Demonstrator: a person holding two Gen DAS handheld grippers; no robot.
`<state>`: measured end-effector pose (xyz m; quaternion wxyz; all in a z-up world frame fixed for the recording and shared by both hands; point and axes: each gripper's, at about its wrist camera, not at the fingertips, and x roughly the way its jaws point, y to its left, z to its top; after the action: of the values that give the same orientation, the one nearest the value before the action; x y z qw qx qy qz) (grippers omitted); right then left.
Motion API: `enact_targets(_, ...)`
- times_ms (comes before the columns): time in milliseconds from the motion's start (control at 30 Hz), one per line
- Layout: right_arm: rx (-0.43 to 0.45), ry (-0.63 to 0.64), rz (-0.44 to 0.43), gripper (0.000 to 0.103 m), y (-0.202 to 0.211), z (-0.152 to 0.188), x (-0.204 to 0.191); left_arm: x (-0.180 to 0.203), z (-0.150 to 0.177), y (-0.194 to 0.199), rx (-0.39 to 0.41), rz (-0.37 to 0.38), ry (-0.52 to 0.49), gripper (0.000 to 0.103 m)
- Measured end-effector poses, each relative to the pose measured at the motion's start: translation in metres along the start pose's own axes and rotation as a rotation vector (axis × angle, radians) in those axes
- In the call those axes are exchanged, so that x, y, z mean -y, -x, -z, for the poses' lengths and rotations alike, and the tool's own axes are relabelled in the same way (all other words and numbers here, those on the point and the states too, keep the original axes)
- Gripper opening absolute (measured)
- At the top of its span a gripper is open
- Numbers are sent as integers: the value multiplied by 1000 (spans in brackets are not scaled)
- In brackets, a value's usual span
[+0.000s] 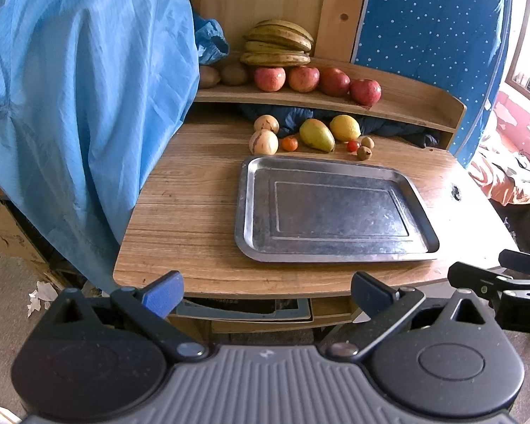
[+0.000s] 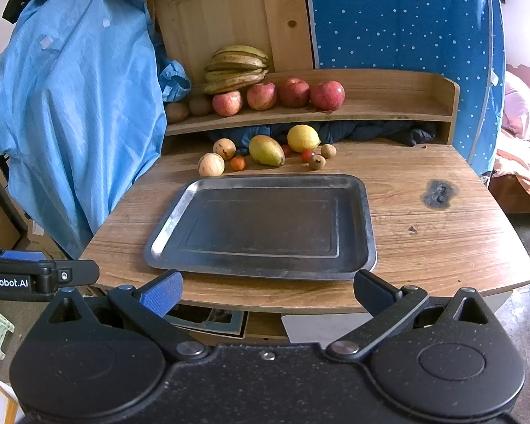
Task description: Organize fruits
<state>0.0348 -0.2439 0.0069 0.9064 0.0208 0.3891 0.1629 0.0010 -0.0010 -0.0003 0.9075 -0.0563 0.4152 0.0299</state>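
An empty metal tray (image 1: 245,212) (image 2: 369,212) lies on the wooden table. Behind it lie a pear (image 1: 316,135) (image 2: 266,150), a lemon (image 1: 345,127) (image 2: 302,137), two round pale fruits (image 1: 263,142) (image 2: 211,164), small tomatoes (image 1: 289,143) (image 2: 237,163) and small brown fruits (image 1: 364,153) (image 2: 316,162). Apples (image 1: 304,78) (image 2: 261,95), bananas (image 1: 277,43) (image 2: 236,68) and kiwis (image 1: 234,74) (image 2: 200,105) sit on the shelf. My left gripper (image 1: 266,295) is open and empty before the table's front edge. My right gripper (image 2: 268,291) is open and empty there too.
A blue garment (image 1: 88,106) (image 2: 74,113) hangs at the table's left side. A blue dotted cloth (image 1: 431,35) (image 2: 399,21) hangs at the back right. A dark burn mark (image 2: 440,193) is on the table right of the tray. A bed (image 2: 523,148) is at far right.
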Motion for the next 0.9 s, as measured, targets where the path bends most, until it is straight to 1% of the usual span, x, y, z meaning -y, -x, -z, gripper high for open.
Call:
enact_targets(433,-3,0,1,103,-1,-1,1,0,-1,-1,-2,-3,-6,103)
enact_targets(900,-11,-3,-7,103,-2,-2,4,10,1,-2,-12,-14,-14,103)
